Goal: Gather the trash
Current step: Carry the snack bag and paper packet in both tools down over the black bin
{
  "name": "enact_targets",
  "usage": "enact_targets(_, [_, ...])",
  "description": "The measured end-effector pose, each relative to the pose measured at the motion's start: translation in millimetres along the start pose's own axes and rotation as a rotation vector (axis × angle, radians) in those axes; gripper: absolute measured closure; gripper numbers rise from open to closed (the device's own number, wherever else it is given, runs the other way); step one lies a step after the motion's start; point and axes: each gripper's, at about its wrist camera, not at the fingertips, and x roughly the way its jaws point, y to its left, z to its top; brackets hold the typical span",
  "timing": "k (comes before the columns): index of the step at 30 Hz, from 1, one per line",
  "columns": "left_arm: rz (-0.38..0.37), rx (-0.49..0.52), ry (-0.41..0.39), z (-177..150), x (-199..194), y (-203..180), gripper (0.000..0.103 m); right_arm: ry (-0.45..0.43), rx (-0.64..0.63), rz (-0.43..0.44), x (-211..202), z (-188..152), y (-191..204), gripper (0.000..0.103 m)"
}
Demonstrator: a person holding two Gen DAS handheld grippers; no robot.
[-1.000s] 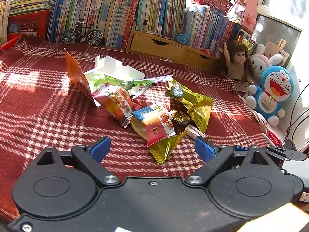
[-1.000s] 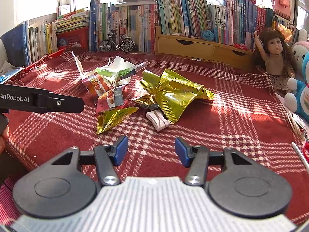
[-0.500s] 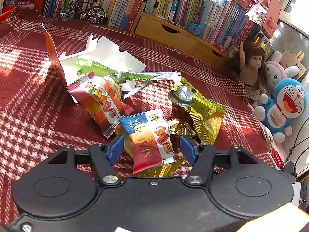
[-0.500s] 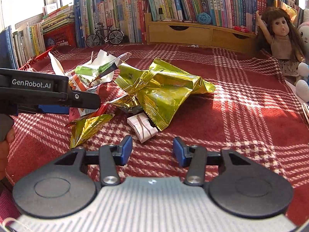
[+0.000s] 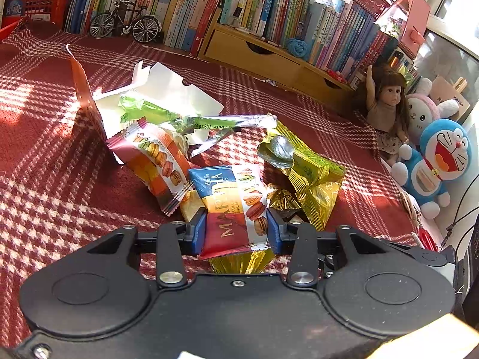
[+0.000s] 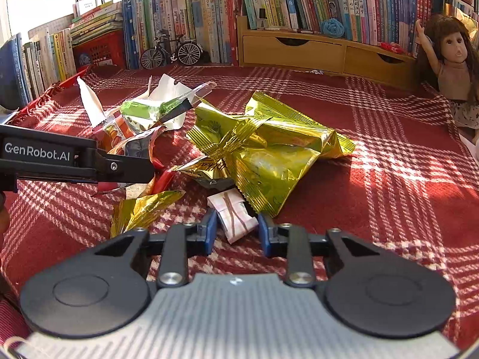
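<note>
A heap of snack wrappers lies on a red checked cloth (image 5: pixel 54 179). My left gripper (image 5: pixel 236 232) is shut on a blue and red macaron wrapper (image 5: pixel 236 206), its pads pressing both sides; a gold wrapper (image 5: pixel 242 263) lies under it. An orange macaron wrapper (image 5: pixel 155 161), a torn white carton (image 5: pixel 179 89) and a big gold bag (image 5: pixel 311 179) lie beyond. My right gripper (image 6: pixel 236 234) is open, its fingers closely straddling a small white and pink wrapper (image 6: pixel 235 217) on the cloth. The gold bag (image 6: pixel 269 155) is just behind it, and the left gripper (image 6: pixel 131 169) reaches in from the left.
Rows of books (image 5: pixel 239 6), a wooden drawer unit (image 5: pixel 254 56) and a model bicycle (image 5: pixel 125 24) line the back. A doll (image 5: pixel 386 104) and plush toys (image 5: pixel 434 161) sit at the right edge. A red basket (image 5: pixel 36 3) stands at the back left.
Both grippers moved forward into the heap while their jaws narrowed. The left one closed onto the macaron wrapper; the right one came to straddle the small white and pink wrapper.
</note>
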Motion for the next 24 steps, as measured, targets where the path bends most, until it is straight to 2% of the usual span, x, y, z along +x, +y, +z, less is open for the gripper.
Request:
enact_targets(6, [0.036, 0.03, -0.006, -4.6, -13.8, -1.6, 0.064, -0.004, -0.017, 0.008, -12.0, -3.6, 7.0, 0.068])
enact_targets(24, [0.07, 0.097, -0.015, -37.4, -67.6, 0.2, 0.064, -0.03, -0.043, 0.013, -62.0, -19.8, 29.0, 0.068])
